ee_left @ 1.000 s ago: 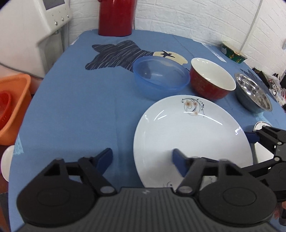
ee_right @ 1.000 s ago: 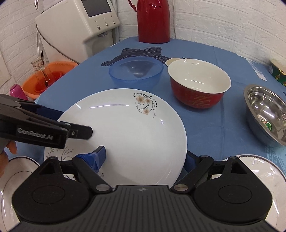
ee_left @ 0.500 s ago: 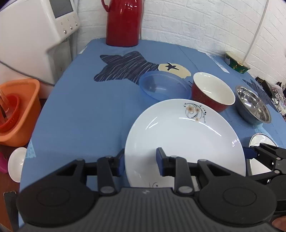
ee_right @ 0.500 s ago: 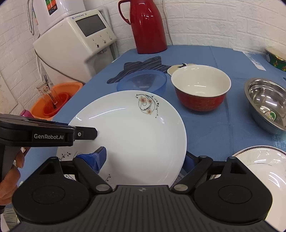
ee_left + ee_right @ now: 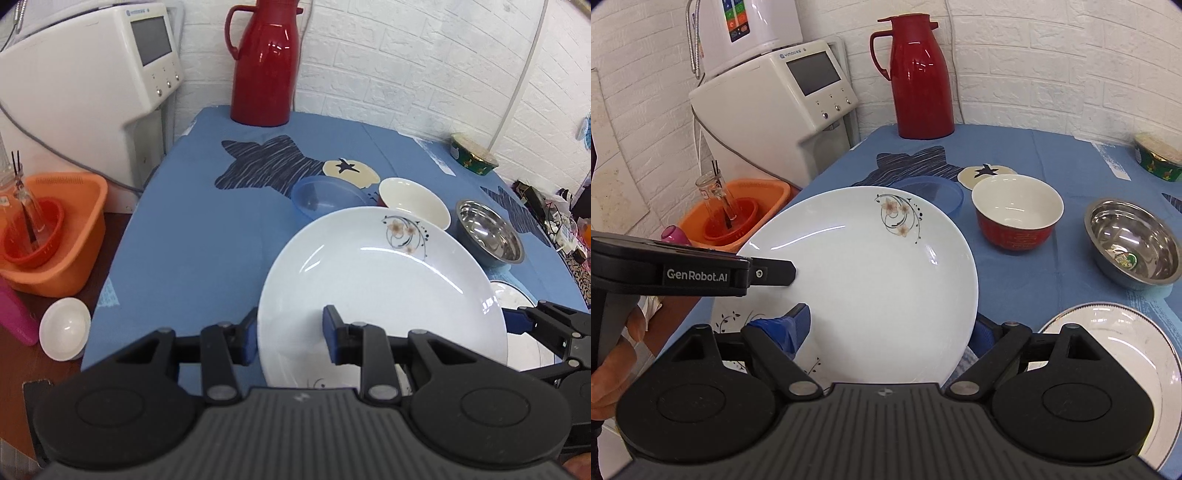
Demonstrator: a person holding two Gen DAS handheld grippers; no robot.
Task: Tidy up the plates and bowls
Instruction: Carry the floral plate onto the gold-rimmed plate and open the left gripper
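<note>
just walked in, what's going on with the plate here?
A person holds a hand-held gripper in each hand, and both are on the white flowered plate. The left hand-held gripper is closed on its left rim and the right hand-held gripper straddles its right rim. The plate looks raised above another flowered plate beneath it. On the blue tablecloth behind sit a blue plastic bowl, a red bowl and a steel bowl, none of them stacked.
</note>
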